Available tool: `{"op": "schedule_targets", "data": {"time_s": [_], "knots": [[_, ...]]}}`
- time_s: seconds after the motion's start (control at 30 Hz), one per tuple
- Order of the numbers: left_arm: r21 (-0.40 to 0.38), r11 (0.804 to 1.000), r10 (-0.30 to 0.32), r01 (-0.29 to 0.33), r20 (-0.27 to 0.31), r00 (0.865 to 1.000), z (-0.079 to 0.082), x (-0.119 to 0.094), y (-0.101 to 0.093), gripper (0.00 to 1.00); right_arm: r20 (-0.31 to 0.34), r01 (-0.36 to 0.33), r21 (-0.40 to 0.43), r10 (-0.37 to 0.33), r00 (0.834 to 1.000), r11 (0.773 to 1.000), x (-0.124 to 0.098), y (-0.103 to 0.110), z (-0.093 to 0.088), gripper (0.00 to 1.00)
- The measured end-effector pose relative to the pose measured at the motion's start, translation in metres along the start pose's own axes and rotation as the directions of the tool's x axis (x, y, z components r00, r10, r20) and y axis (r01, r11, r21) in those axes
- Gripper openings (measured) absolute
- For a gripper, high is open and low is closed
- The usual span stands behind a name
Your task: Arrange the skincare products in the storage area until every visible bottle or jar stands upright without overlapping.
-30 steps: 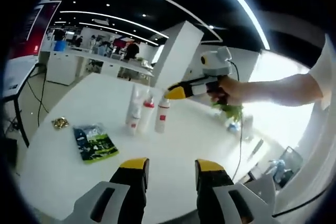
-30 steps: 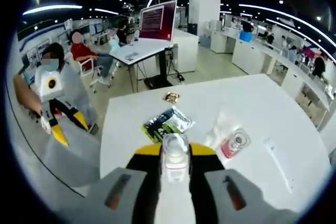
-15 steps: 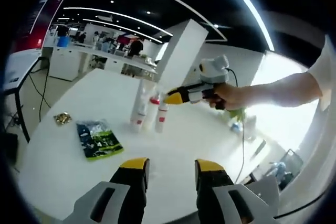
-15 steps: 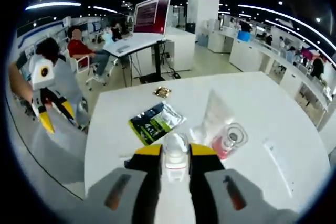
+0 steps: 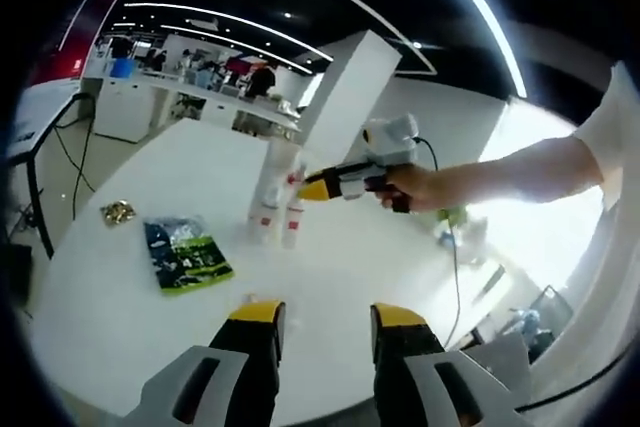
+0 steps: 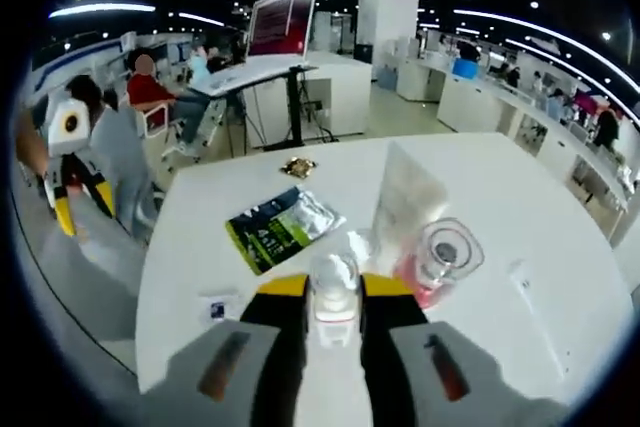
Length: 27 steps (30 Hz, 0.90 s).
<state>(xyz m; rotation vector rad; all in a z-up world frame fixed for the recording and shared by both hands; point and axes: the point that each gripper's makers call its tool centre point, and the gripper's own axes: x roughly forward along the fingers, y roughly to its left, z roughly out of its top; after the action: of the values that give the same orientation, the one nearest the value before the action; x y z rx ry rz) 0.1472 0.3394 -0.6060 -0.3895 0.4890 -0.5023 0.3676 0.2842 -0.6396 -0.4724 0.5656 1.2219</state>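
Observation:
My right gripper (image 6: 334,289) is shut on a white bottle with a clear cap (image 6: 333,287), held upright over the white table (image 6: 520,187). Just right of it stand a red bottle with a clear cap (image 6: 440,257) and a tall white tube (image 6: 405,202). In the left gripper view the right gripper (image 5: 318,189) comes in from the right in a person's hand, with the white bottle (image 5: 293,225) under its tip beside the white tube (image 5: 267,192). My left gripper (image 5: 325,322) stands open over the table's near part, nothing between its jaws.
A green and black pouch (image 5: 185,257) (image 6: 280,230) lies left of the bottles, a small gold wrapper (image 5: 117,211) (image 6: 298,167) beyond it. A small card (image 6: 213,308) lies near the table edge. The left gripper (image 6: 65,172) hangs off the table's left side. Desks and people fill the room behind.
My right gripper has carried the white bottle closer to the red bottle and the tube, which now look larger. The left gripper's view has shifted slightly; its jaws stay open.

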Motion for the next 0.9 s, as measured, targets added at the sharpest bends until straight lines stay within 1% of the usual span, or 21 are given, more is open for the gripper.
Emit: {"op": "schedule_targets", "data": {"time_s": [0.27, 0.33, 0.4, 0.57, 0.6, 0.77, 0.9], "knots": [[-0.003, 1.0, 0.01, -0.01, -0.007, 1.0, -0.0023, -0.0004, 0.0017, 0.36, 0.02, 0.003, -0.01, -0.003, 1.0, 1.0, 0.005, -0.0031, -0.0025, 0.18], [-0.004, 1.0, 0.013, -0.013, -0.01, 1.0, -0.003, -0.0002, 0.0023, 0.35, 0.025, 0.008, -0.027, -0.007, 1.0, 1.0, 0.0057, -0.003, -0.0039, 0.18], [-0.003, 1.0, 0.015, -0.015, -0.012, 1.0, -0.0035, 0.0001, 0.0028, 0.35, 0.046, 0.011, -0.039, -0.009, 0.999, 0.999, 0.0057, -0.0029, -0.0038, 0.18], [0.001, 1.0, 0.02, -0.02, -0.018, 1.0, -0.0047, 0.0007, 0.003, 0.35, 0.053, 0.009, -0.055, -0.006, 0.999, 0.998, 0.0085, -0.0017, -0.0094, 0.18], [0.003, 1.0, 0.022, -0.022, -0.018, 1.0, -0.0048, 0.0009, 0.0037, 0.35, 0.064, 0.015, -0.081, -0.01, 0.998, 0.997, 0.0074, -0.0016, -0.0095, 0.18], [0.001, 1.0, 0.028, -0.028, -0.018, 0.999, -0.0053, 0.0006, 0.0046, 0.35, 0.09, 0.017, -0.06, -0.011, 0.996, 0.998, 0.0047, -0.0028, -0.0093, 0.18], [0.001, 1.0, 0.03, -0.03, -0.018, 0.999, -0.0052, 0.0005, 0.0052, 0.35, 0.089, 0.013, -0.064, -0.008, 0.996, 0.998, 0.0039, -0.0019, -0.0091, 0.19]]}}
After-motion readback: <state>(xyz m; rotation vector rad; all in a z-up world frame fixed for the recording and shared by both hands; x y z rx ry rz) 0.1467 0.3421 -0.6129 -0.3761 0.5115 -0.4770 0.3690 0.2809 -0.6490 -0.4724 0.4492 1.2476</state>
